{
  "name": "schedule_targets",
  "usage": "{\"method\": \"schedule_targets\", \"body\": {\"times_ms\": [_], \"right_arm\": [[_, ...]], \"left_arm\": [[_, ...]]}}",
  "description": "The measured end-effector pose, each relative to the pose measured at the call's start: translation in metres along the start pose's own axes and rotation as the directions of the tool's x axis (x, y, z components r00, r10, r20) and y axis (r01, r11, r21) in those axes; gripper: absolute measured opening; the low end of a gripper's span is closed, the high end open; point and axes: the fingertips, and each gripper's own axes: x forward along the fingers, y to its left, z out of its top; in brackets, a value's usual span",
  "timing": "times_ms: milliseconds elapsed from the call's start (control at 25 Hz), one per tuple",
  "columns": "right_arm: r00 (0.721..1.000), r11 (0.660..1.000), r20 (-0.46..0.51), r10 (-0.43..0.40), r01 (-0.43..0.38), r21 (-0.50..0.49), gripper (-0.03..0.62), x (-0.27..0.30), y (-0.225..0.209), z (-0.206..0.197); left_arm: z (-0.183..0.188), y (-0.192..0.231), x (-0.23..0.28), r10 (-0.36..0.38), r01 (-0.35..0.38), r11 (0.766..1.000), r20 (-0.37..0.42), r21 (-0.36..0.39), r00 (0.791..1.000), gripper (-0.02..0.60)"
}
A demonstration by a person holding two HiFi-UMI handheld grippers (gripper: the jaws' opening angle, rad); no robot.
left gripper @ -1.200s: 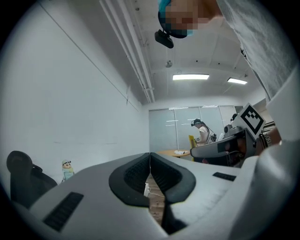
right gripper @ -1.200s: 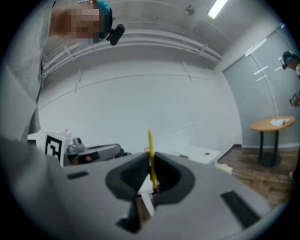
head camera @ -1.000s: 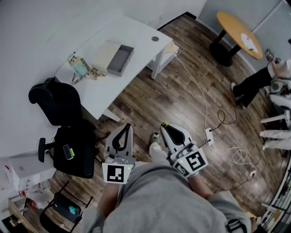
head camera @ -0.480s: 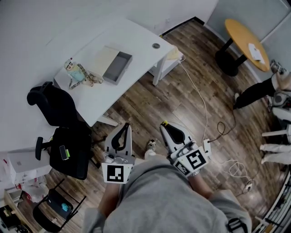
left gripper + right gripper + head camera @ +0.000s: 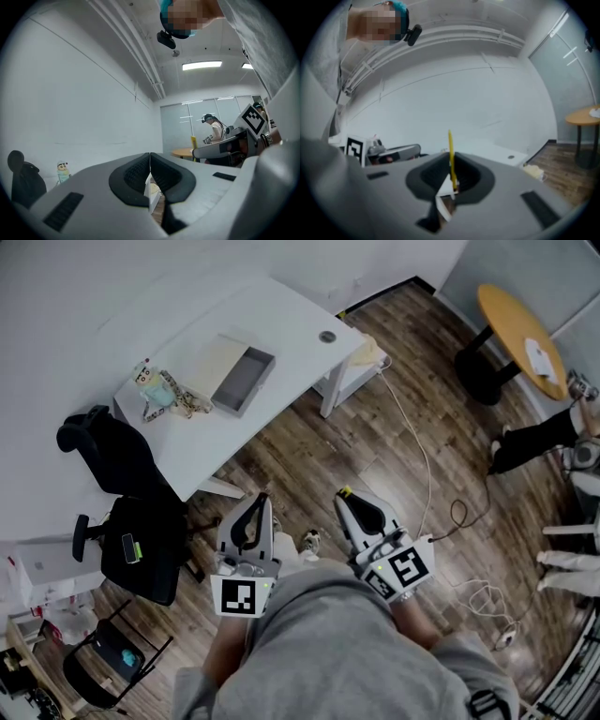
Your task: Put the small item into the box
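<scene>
The small item, a little cartoon figure (image 5: 148,380), stands on the white table (image 5: 281,320) beside a strap (image 5: 183,399). It also shows far off in the left gripper view (image 5: 62,171). The open grey box (image 5: 244,381) lies right of it, with a beige lid (image 5: 210,366) alongside. Both grippers hang in front of my torso over the wooden floor, well short of the table. The left gripper (image 5: 255,499) (image 5: 150,161) is shut and empty. The right gripper (image 5: 343,494) (image 5: 451,171) is shut too, with a thin yellow strip standing at its seam.
A black office chair (image 5: 127,488) stands between me and the table's near corner. White cables (image 5: 417,456) trail across the floor at right. A round wooden table (image 5: 525,320) and a seated person's legs (image 5: 534,437) are at far right. Boxes and clutter (image 5: 47,577) sit at left.
The head view has drifted, so the table and round table sit slightly lower and further right. Both grippers stay shut in the same place before my torso.
</scene>
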Motion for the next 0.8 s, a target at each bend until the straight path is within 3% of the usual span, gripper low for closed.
{"method": "schedule_targets", "body": {"times_ms": [800], "right_arm": [[0.996,1.0,-0.082,-0.028,0.028,-0.003,0.052,0.081,-0.059,-0.003]], "left_arm": [[-0.02,0.044,0.098,-0.041,0.04,0.998,-0.025,-0.053,0.999,0.035]]}}
